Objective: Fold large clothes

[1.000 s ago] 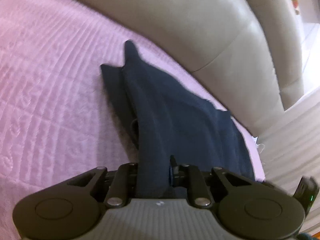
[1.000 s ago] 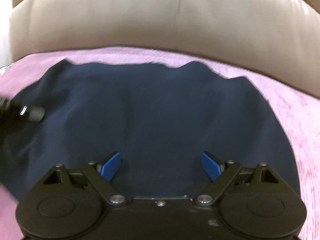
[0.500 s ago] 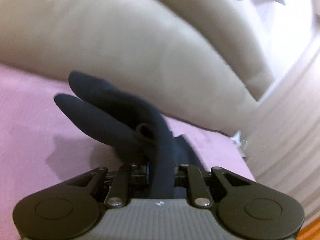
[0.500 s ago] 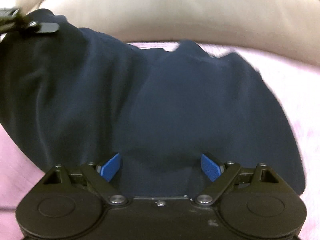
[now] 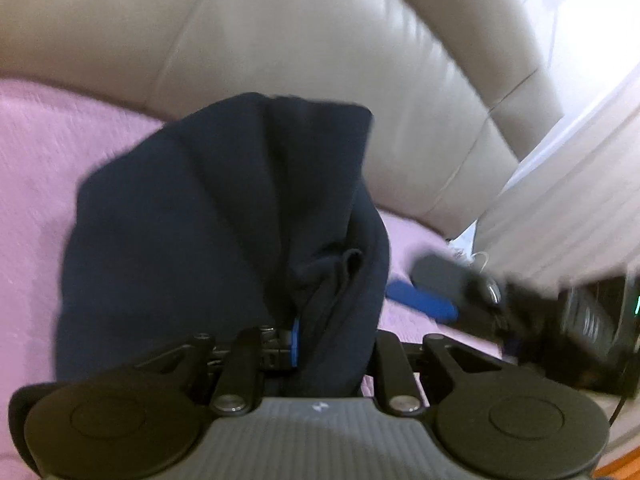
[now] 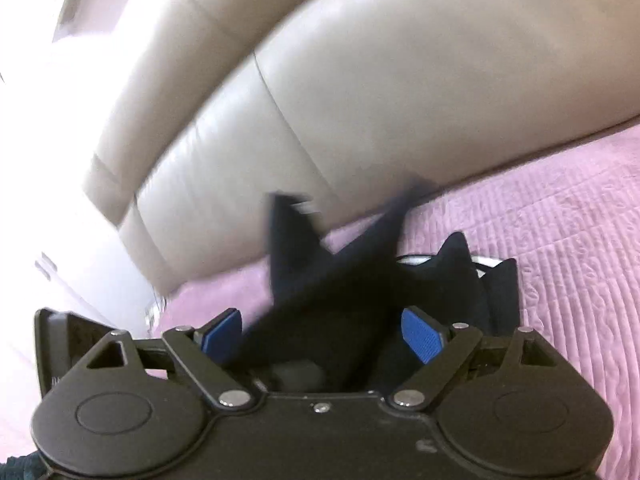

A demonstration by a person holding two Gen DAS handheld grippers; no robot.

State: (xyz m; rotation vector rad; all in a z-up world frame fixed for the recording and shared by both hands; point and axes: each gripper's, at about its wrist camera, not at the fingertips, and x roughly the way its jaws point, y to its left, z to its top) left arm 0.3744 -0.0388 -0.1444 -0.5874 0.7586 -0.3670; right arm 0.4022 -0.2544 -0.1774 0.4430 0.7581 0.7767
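A navy garment (image 5: 208,232) hangs bunched from my left gripper (image 5: 320,340), which is shut on a fold of it above the pink cover (image 5: 36,168). The cloth hides most of the left fingers; only a blue pad (image 5: 295,340) shows. In the right wrist view, my right gripper (image 6: 320,332) stands wide open, and blurred navy cloth (image 6: 320,280) drapes between its blue pads (image 6: 420,334) without being pressed. The right gripper (image 5: 440,284) also shows blurred at the right of the left wrist view, close beside the hanging garment.
A beige leather sofa back (image 5: 300,40) rises behind the pink quilted cover (image 6: 560,240). A pale curtain or wall (image 5: 580,184) stands at the right end of the sofa. Pink cover lies bare to the left of the garment.
The left gripper has lifted the garment off the cover and carried it sideways, so it now hangs bunched. The right gripper has turned and moved, still open, and the flat spread of cloth is gone.
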